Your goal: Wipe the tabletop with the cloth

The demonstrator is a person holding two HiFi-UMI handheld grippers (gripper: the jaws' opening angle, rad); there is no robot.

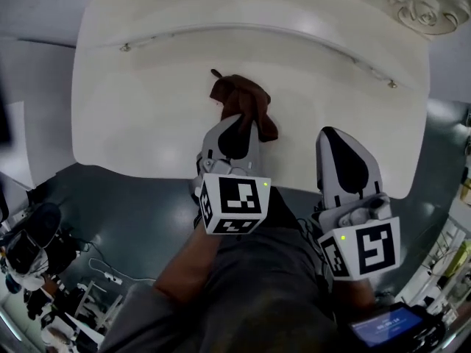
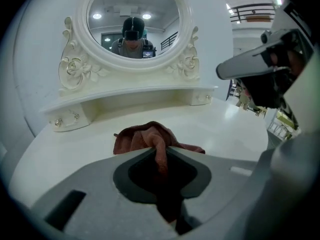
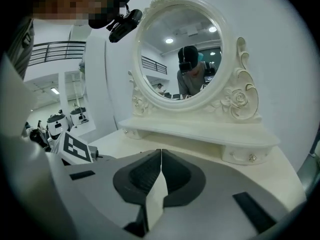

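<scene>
A crumpled reddish-brown cloth (image 1: pixel 240 98) lies on the white dressing tabletop (image 1: pixel 140 116), near the middle. My left gripper (image 1: pixel 237 121) is shut on the cloth's near end. In the left gripper view a fold of cloth (image 2: pixel 144 138) runs between the closed jaws of my left gripper (image 2: pixel 161 153), and the rest is bunched on the table ahead. My right gripper (image 1: pixel 329 132) hovers over the table's front edge to the right of the cloth, apart from it. In its own view the right gripper (image 3: pixel 160 155) has its jaws pressed together with nothing between them.
A round ornate mirror (image 2: pixel 132 21) stands at the back above a raised shelf with small drawers (image 2: pixel 75 115). The table's curved front edge (image 1: pixel 147 169) lies just before my hands. Cables and gear (image 1: pixel 44 263) cover the floor at the lower left.
</scene>
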